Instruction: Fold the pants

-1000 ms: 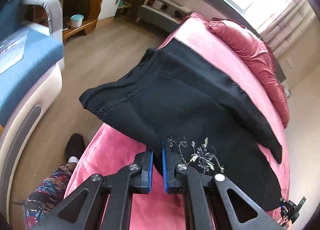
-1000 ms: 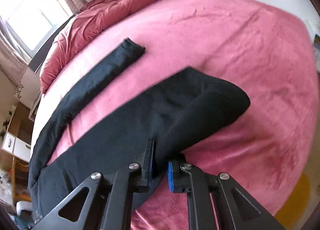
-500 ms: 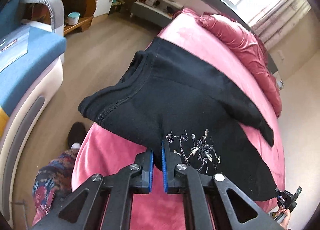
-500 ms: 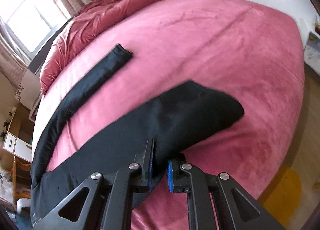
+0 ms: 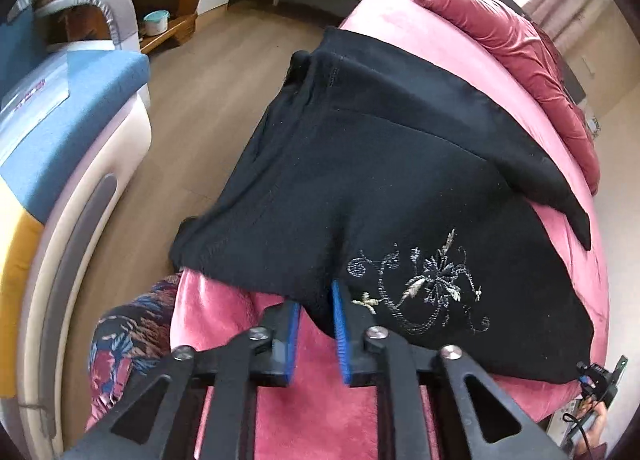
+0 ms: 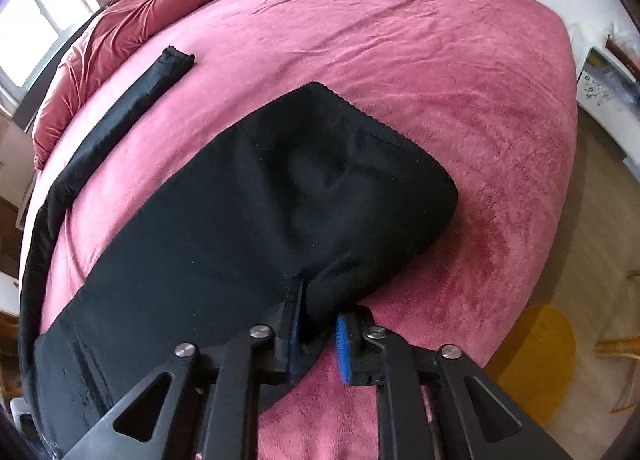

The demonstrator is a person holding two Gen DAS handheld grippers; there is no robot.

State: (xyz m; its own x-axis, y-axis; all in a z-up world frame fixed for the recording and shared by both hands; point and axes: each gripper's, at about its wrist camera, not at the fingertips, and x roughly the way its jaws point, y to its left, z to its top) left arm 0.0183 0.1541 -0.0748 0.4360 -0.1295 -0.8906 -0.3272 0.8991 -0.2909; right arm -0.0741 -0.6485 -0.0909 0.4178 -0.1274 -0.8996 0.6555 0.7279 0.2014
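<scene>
Black pants (image 5: pixel 400 180) with a pale embroidered flower (image 5: pixel 424 284) lie spread on the pink bed (image 5: pixel 400 20), the waist end hanging over the bed's edge. My left gripper (image 5: pixel 316 324) is opening; the near hem still sits between its blue pads, with a gap beside the left pad. In the right wrist view one pant leg (image 6: pixel 240 200) lies doubled over on the bed (image 6: pixel 400 40), and the other leg (image 6: pixel 132 100) stretches away at the left. My right gripper (image 6: pixel 320 336) is also opening, with a fold of that leg loose between its pads.
A blue and white sofa (image 5: pixel 60 120) stands left of the bed across a strip of wood floor (image 5: pixel 180 120). A red quilt (image 5: pixel 540 60) is bunched at the head of the bed. A person's patterned trouser leg (image 5: pixel 120 348) is beside the bed corner. A yellow round mat (image 6: pixel 536 360) lies on the floor.
Both grippers were shut on the black fabric and now stand with their jaws parted. The lifted parts of the pants have sunk onto the bed, and both cameras are closer to it.
</scene>
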